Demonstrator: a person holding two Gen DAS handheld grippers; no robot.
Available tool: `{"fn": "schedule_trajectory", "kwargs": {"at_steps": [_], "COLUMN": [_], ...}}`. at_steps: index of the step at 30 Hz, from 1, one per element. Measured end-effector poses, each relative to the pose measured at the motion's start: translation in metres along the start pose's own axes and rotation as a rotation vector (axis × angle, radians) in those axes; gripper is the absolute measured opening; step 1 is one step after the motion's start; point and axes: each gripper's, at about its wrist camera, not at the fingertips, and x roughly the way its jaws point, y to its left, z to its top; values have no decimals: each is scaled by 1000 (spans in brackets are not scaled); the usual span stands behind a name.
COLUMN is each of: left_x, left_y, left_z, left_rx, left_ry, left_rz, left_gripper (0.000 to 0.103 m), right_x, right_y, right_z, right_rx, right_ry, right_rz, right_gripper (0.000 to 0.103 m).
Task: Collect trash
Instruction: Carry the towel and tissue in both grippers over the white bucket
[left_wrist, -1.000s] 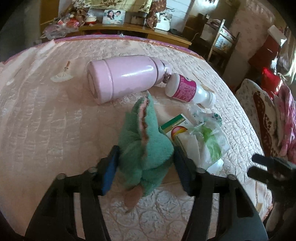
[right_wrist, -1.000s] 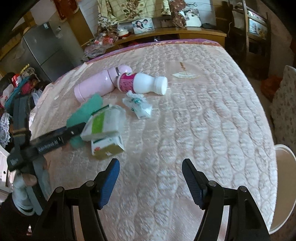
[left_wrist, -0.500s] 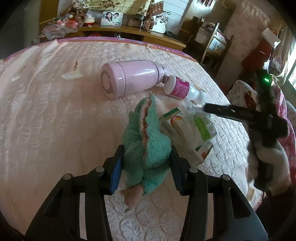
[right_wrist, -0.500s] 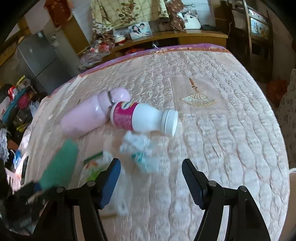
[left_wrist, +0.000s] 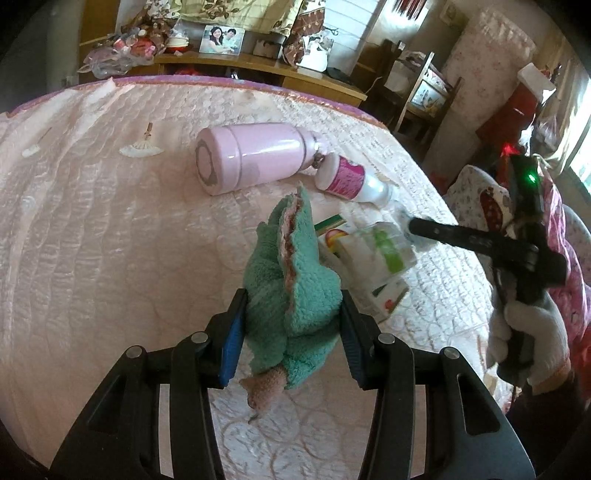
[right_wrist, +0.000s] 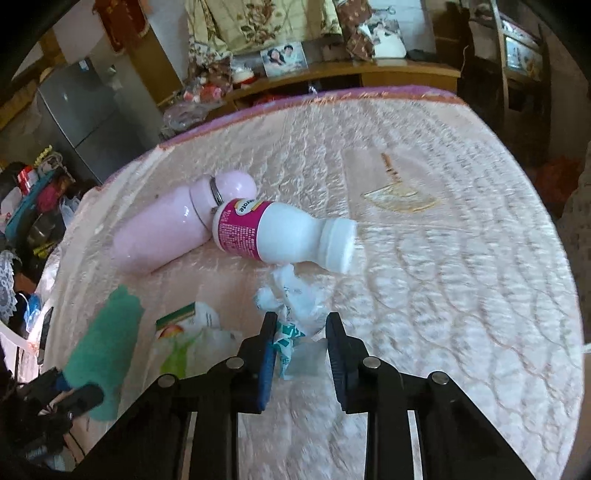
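Note:
My left gripper (left_wrist: 291, 332) is shut on a green plush toy (left_wrist: 291, 273), held just above the quilted bed. My right gripper (right_wrist: 301, 350) has its jaws narrowed around a crumpled white and teal wrapper (right_wrist: 295, 317) lying on the bed; whether the pads press it is unclear. A white yogurt bottle with a pink label (right_wrist: 280, 236) lies just beyond the wrapper and also shows in the left wrist view (left_wrist: 351, 181). A juice carton under a clear plastic bag (left_wrist: 369, 266) lies right of the plush; it also shows in the right wrist view (right_wrist: 192, 332).
A pink thermos (left_wrist: 251, 158) lies on its side against the yogurt bottle. The pink quilted bed (right_wrist: 461, 258) stretches to the right. A wooden shelf with photo frames (left_wrist: 221, 38) stands behind the bed. A fridge (right_wrist: 85, 114) stands at the far left.
My right gripper moved forward over the bed to the crumpled wrapper and its jaws narrowed around it. My left gripper closed on the green plush toy and keeps hold of it.

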Motion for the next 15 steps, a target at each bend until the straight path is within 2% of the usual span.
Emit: {"fn": "schedule_trajectory", "kwargs": {"at_steps": [7,15], "left_x": [-10,-28], "left_y": [-20,-44], "left_z": [-12,-24], "left_rx": [18,47], "left_ry": [-8,-24], "left_rz": [-13,-24], "left_gripper": [45,45], "right_x": [-45,-73], "right_y": [-11,-12], "right_z": [-32,-66], "right_rx": [10,15], "right_ry": [-30,-40], "right_rz": [-2,2], "right_gripper": [25,25]}}
